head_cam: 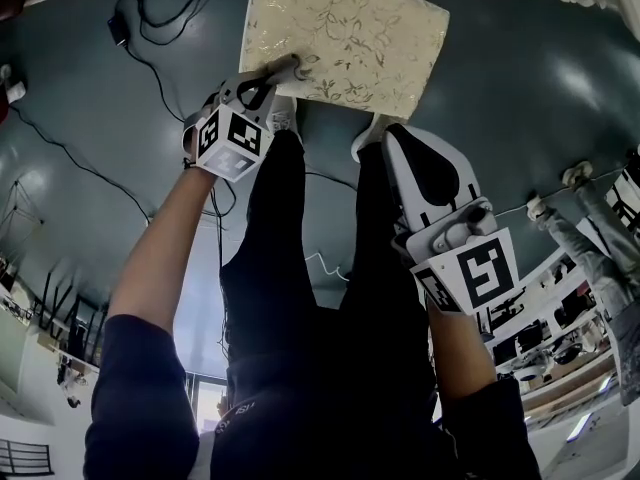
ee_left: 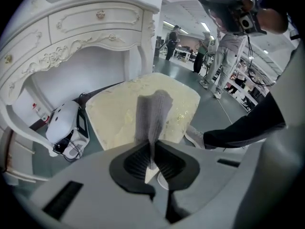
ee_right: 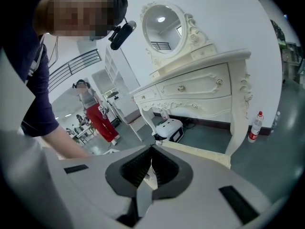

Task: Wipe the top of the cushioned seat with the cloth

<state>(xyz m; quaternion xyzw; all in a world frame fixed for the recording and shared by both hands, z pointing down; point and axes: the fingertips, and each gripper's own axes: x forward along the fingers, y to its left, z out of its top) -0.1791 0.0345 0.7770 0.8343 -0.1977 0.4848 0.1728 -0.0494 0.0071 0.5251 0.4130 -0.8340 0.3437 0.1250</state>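
Observation:
The cushioned seat (head_cam: 350, 38) is cream with a floral pattern and lies at the top of the head view, beyond the person's legs. My left gripper (head_cam: 285, 68) reaches the seat's near left edge and is shut on a grey cloth (ee_left: 152, 116). In the left gripper view the cloth sticks out of the jaws in a narrow fold in front of the seat (ee_left: 114, 113). My right gripper (head_cam: 400, 143) hangs lower, to the right of the legs and short of the seat. Its jaws are shut with nothing between them (ee_right: 151, 159). The seat's edge (ee_right: 205, 154) shows just past them.
A white ornate dressing table (ee_left: 86, 27) with a mirror (ee_right: 162, 27) stands behind the seat. A white helmet-like device (ee_left: 64, 125) lies on the floor under it. Black cables (head_cam: 165, 8) run over the grey floor. A bottle (ee_right: 255, 125) stands by a table leg. People (ee_left: 224, 42) stand further off.

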